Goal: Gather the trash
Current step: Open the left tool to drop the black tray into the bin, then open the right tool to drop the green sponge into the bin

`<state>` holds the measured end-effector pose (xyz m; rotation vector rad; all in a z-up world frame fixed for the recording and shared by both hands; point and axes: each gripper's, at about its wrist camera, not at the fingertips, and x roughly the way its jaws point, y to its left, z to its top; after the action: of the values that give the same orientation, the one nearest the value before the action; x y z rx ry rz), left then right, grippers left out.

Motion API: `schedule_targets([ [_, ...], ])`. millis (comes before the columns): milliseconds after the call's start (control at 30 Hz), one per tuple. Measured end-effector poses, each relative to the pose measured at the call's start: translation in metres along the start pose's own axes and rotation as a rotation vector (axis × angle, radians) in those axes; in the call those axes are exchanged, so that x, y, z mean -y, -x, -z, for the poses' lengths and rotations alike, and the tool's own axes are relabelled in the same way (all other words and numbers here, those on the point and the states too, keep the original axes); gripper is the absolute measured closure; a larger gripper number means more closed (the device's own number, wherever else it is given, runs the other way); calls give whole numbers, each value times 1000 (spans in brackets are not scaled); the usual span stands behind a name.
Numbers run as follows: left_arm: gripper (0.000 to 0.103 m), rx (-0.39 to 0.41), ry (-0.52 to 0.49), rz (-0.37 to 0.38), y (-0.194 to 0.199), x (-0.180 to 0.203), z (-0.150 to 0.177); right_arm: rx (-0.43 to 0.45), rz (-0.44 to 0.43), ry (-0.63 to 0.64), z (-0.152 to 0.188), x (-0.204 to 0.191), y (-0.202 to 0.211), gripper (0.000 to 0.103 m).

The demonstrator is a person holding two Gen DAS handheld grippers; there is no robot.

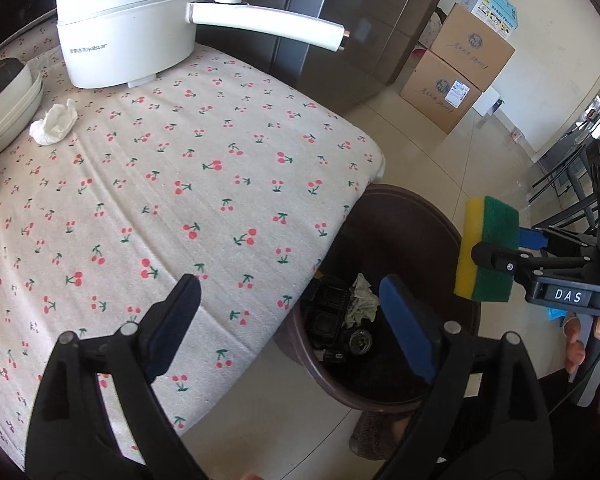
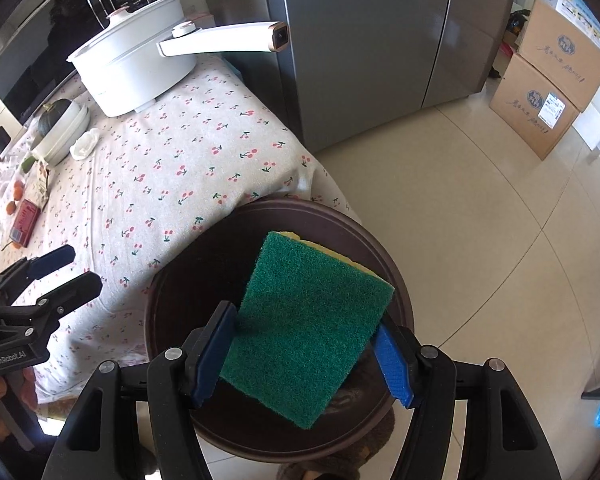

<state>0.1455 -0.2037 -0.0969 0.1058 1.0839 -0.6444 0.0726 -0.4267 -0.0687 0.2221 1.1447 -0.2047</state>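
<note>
My right gripper (image 2: 306, 354) is shut on a green and yellow sponge (image 2: 312, 320) and holds it above the dark brown trash bin (image 2: 396, 280). In the left wrist view the sponge (image 1: 486, 252) hangs over the bin's (image 1: 466, 320) right rim, and the bin holds crumpled paper (image 1: 362, 300) and dark items. My left gripper (image 1: 296, 324) is open and empty over the table's corner beside the bin; it also shows in the right wrist view (image 2: 70, 270). A crumpled white tissue (image 1: 54, 122) lies on the cherry-print tablecloth (image 1: 204, 184) at the far left.
A white electric pot (image 1: 128, 28) with a long handle stands at the table's back. Stacked white dishes (image 1: 10, 114) hold a dark squash. A grey fridge (image 2: 364, 48) stands behind the table. Cardboard boxes (image 1: 460, 76) are stacked on the tiled floor. Snacks and a red box (image 2: 24, 222) lie at the left.
</note>
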Motion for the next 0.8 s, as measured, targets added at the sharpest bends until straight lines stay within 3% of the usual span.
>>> schedule_targets([
  [200, 4, -13, 25, -53, 11, -26, 8, -17, 1, 9, -1, -13, -4, 32],
  [333, 2, -9, 41, -86, 24, -42, 15, -18, 49, 55, -2, -27, -5, 19],
  [800, 2, 6, 194, -220, 74, -137, 42, -4, 6, 225, -21, -125, -10, 17],
])
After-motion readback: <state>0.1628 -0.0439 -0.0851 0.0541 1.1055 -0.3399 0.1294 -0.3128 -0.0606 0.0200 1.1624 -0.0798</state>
